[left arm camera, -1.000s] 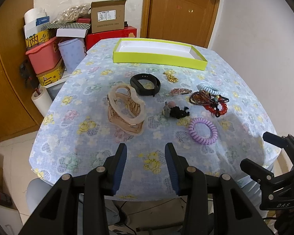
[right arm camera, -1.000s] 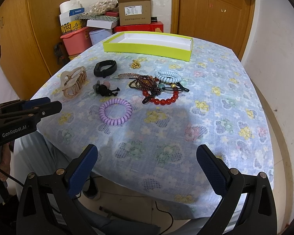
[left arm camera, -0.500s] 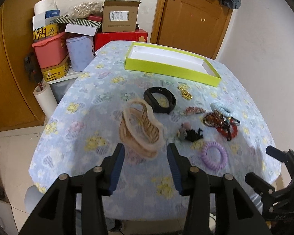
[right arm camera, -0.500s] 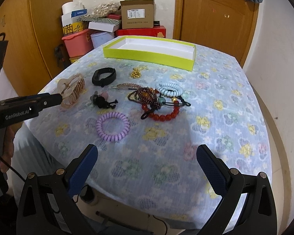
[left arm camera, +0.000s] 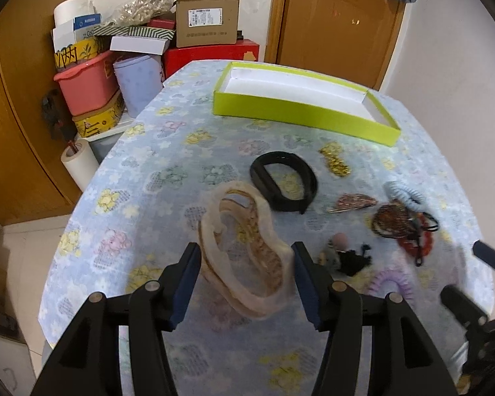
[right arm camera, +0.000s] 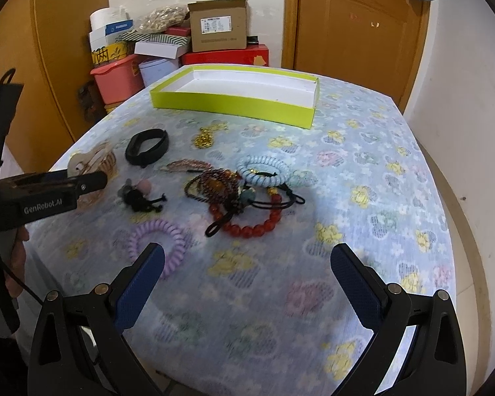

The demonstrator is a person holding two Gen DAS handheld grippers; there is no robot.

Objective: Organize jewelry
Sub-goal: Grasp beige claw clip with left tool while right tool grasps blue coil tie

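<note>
My left claw [left arm camera: 244, 262] was spread apart around the beige hair clip [left arm camera: 244, 247] lying on the table [left arm camera: 142, 178], pads not clearly touching it. My right claw [right arm camera: 247, 264] hung wide apart above the near edge, the purple coil tie [right arm camera: 158, 234] just beside its left finger. The yellow-green tray [right arm camera: 234, 102] sat far back.

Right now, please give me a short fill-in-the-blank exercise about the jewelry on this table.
1. The left claw has its fingers on either side of the beige ____.
2. The yellow-green tray contains ____.
3. The red bead bracelet lies beside a light ____ spiral hair tie.
4. The right claw is wide ____.

Missing words: hair clip; nothing; blue; open
</note>
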